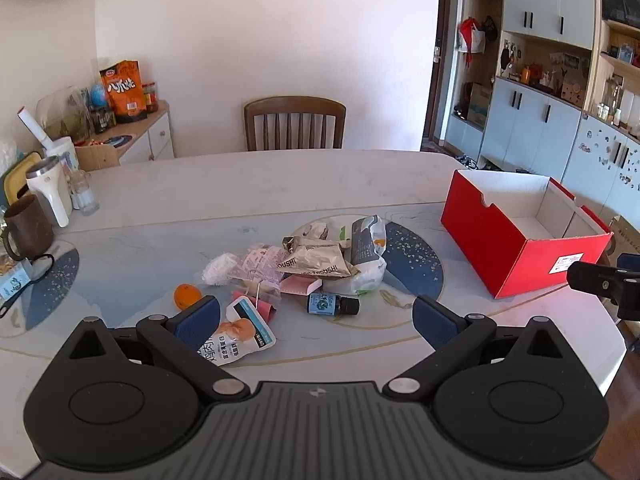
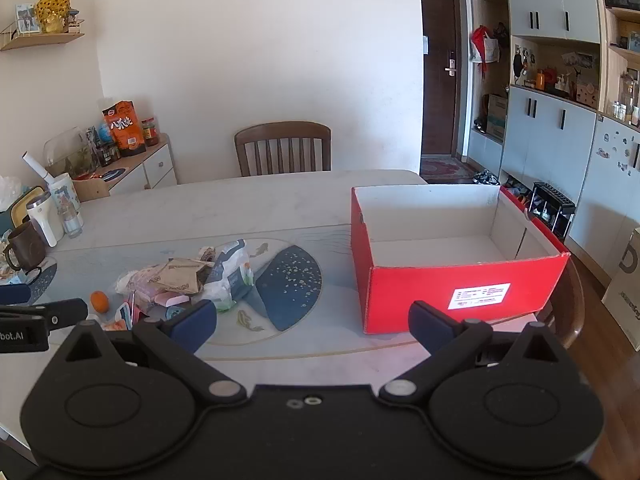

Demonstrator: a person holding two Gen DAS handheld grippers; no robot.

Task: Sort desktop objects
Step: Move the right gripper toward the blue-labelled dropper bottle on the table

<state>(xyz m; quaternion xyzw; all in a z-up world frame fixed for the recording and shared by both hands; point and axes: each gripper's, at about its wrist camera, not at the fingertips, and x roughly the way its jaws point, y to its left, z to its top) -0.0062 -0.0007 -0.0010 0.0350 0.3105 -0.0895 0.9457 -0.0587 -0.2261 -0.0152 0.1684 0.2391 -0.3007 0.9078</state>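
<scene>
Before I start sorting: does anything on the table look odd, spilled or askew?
Nothing spilled. The small dark bottle lies on its side by the heap of crumpled wrappers, and the red box sits open and empty.

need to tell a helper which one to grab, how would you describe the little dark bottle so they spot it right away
Start at the open red cardboard box on the pale marble-look table, then look left to the heap of crumpled wrappers. The small dark glass bottle lies on its side at the heap's near edge. Nothing else there has its black cap, blue label and hard cylindrical shape.
</scene>
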